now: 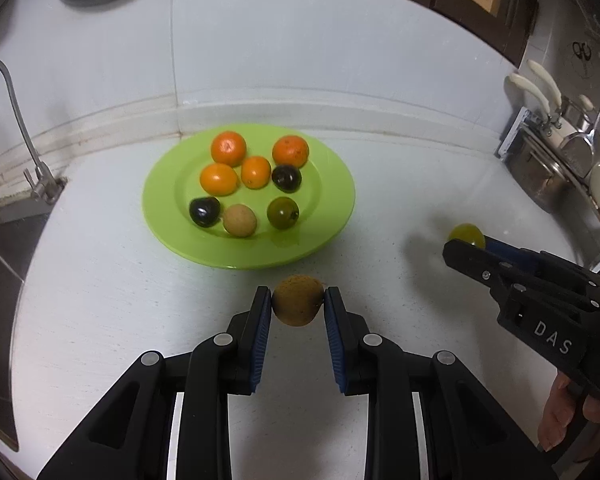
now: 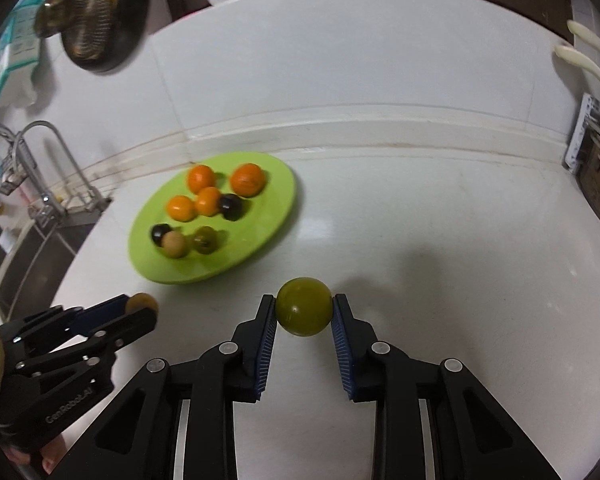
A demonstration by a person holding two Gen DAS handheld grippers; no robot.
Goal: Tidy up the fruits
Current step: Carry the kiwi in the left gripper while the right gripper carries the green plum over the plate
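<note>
Oranges (image 1: 228, 147) four, dark fruits (image 1: 286, 178) two, green fruits (image 1: 283, 213) two, brown fruits (image 1: 239, 220) two.

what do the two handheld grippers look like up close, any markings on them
Both the left gripper and the right gripper are matte black plastic linkages with round silver pivot pins and ribbed blue pads on the fingers. The right one's body bears white letters "DAS"; the left one's reads "GenRobot.AI". No cables show.
</note>
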